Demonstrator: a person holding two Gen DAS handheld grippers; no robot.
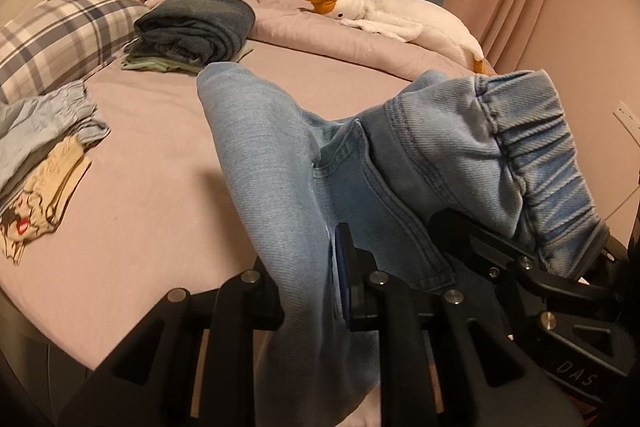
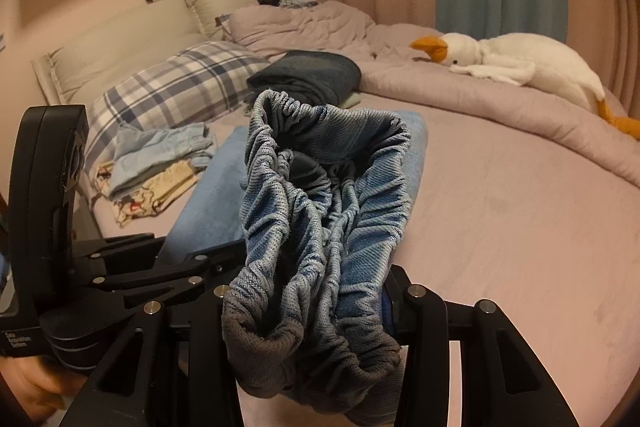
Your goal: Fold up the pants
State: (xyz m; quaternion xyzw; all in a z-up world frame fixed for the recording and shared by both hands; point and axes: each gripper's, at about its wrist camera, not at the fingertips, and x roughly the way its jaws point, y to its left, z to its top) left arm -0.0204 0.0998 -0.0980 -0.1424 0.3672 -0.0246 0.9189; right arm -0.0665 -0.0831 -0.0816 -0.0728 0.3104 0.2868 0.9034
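Light blue denim pants (image 1: 280, 163) with an elastic waistband hang between both grippers above the pink bed (image 1: 160, 131). My left gripper (image 1: 316, 287) is shut on a fold of the pants leg fabric, which drapes over its fingers. My right gripper (image 2: 312, 303) is shut on the bunched elastic waistband (image 2: 320, 195). The right gripper also shows in the left wrist view (image 1: 520, 259), close at the right, under the waistband. The left gripper shows in the right wrist view (image 2: 168, 267) at the left.
A folded dark blue garment (image 1: 196, 27) lies on the bed by a plaid pillow (image 1: 60, 31). A stack of folded clothes (image 1: 40, 155) sits at the left edge. A white goose plush (image 1: 400, 15) lies on the bunched quilt by the curtains.
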